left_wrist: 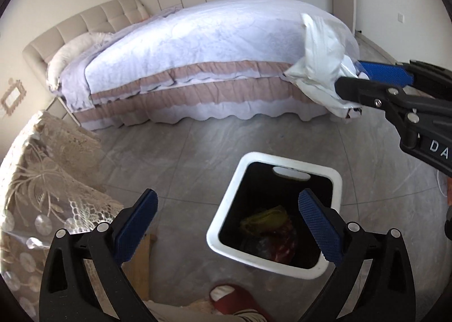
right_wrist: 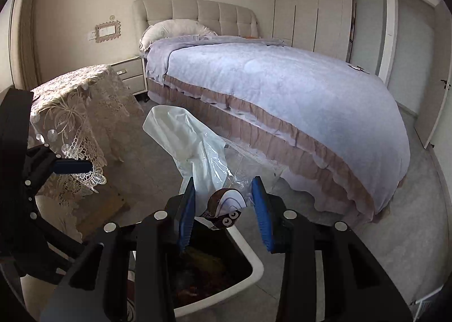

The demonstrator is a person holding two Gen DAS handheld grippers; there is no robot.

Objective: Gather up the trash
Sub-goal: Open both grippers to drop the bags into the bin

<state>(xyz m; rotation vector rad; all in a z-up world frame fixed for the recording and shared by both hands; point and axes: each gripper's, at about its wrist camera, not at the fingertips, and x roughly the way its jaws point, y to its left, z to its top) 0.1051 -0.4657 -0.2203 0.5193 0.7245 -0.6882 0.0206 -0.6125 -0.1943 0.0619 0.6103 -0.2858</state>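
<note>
Both grippers are hovering over my bin (left_wrist: 273, 213): left gripper (left_wrist: 227, 227) is standing wide and empty, right gripper (right_wrist: 223, 210) is pinching a plastic wrapper (right_wrist: 195, 141) above the rim. Next I'm judging a release over the opening; open floor (left_wrist: 197, 149) is surrounding it.

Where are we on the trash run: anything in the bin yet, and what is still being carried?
Done: the white bin already holds yellow and red wrappers. The left hand-held gripper stands open and empty above it. In hand: the right hand-held gripper is shut on a white plastic bag, near the bin but not yet in. Left: drop that bag. No other loose trash shows on the floor in view.
</note>
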